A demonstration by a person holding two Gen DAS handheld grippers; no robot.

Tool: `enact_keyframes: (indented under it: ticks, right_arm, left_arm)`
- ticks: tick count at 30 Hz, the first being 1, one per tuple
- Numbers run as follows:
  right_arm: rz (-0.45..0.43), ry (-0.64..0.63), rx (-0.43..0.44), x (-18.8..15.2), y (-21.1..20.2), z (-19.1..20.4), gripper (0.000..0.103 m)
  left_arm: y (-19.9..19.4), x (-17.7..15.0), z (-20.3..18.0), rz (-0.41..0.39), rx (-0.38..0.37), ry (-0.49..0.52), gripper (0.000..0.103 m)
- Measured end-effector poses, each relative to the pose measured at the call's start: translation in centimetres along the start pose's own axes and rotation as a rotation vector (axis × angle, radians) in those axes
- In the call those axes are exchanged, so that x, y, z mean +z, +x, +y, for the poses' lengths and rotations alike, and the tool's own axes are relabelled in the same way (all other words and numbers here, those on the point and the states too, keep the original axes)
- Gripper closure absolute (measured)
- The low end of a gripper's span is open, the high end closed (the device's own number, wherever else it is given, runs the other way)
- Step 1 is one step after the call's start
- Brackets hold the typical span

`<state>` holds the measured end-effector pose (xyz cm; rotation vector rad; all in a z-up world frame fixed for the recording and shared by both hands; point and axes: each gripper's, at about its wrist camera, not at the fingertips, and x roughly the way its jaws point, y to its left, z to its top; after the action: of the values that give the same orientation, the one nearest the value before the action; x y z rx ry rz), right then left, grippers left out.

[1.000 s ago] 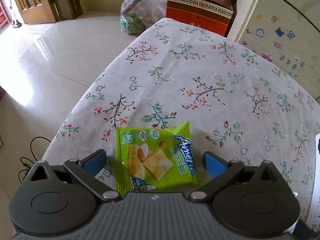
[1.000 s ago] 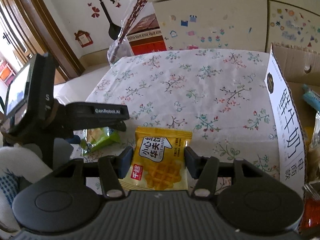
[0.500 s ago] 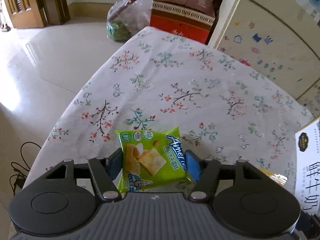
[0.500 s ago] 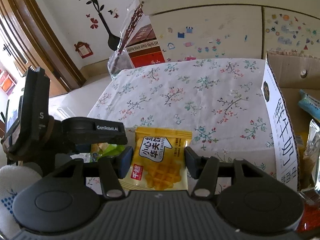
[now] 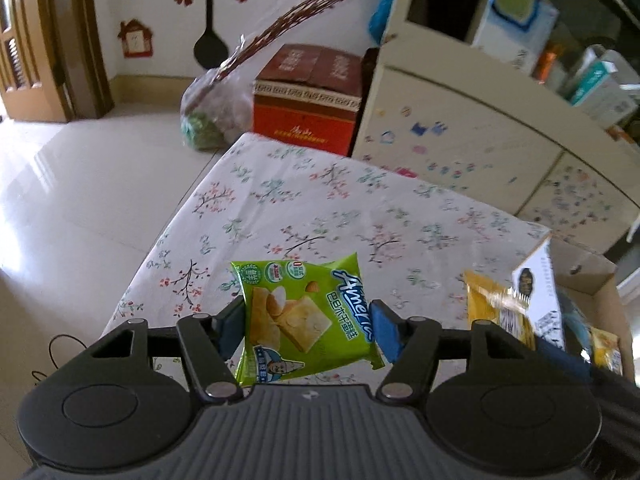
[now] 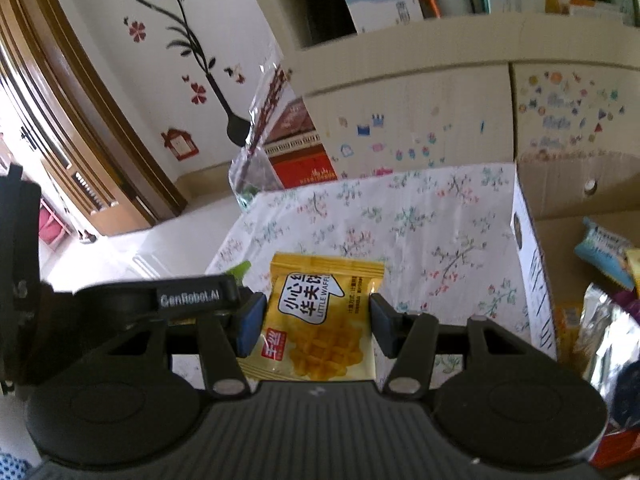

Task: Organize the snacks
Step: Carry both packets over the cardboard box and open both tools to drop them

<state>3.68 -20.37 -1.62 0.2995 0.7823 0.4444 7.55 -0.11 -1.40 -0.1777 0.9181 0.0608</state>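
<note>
Left gripper (image 5: 307,322), seen from its own wrist camera, pinches a green crinkly plastic snack packet printed with biscuit slices (image 5: 306,320) across its width, a blue pad on each side edge. The packet hangs clear above the white floral tablecloth (image 5: 320,208), its lower corner sagging toward six o'clock. My worry is the hold: the pads bear only on thin sealed film, so a jolt could let the packet twist or slide out onto the cloth or the pale tiled floor (image 5: 80,184) at nine o'clock. At three o'clock stands the open brown cardboard box with a white printed side (image 5: 538,280), and in front of it a yellow packet, blurred. Both hands heading for that one opening could collide.

Right gripper (image 6: 318,322), in its own view, is closed on a yellow glossy waffle packet with a white speech-bubble label (image 6: 324,316), pads on the left and right edges, the packet held above the tablecloth (image 6: 400,220). The left gripper's black body sits at nine o'clock, just beside the left finger, so a sideways move risks a knock. The box (image 6: 528,264) lies at three o'clock, already holding several wrappers. Its near wall stands high, and I judge a low carry could catch the packet on the rim and pull it loose.
</note>
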Motion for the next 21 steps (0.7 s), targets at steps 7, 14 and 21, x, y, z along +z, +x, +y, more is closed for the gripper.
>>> enact_keyframes:
  ticks: [7, 14, 21]
  right_arm:
    - [-0.05, 0.001, 0.003, 1.0, -2.5, -0.5, 0.047]
    - [-0.07, -0.026, -0.008, 1.1, -4.2, -1.0, 0.047]
    - [-0.105, -0.035, -0.022, 1.5, -6.0, -2.0, 0.047]
  left_arm:
    - [-2.5, -0.3, -1.0, -0.04, 0.0, 0.044, 0.033]
    - [-3.6, -0.5, -2.2, -0.061, 0.002, 0.071, 0.033]
    - [-4.7, -0.7, -3.9, -0.094, -0.008, 0.101, 0.033]
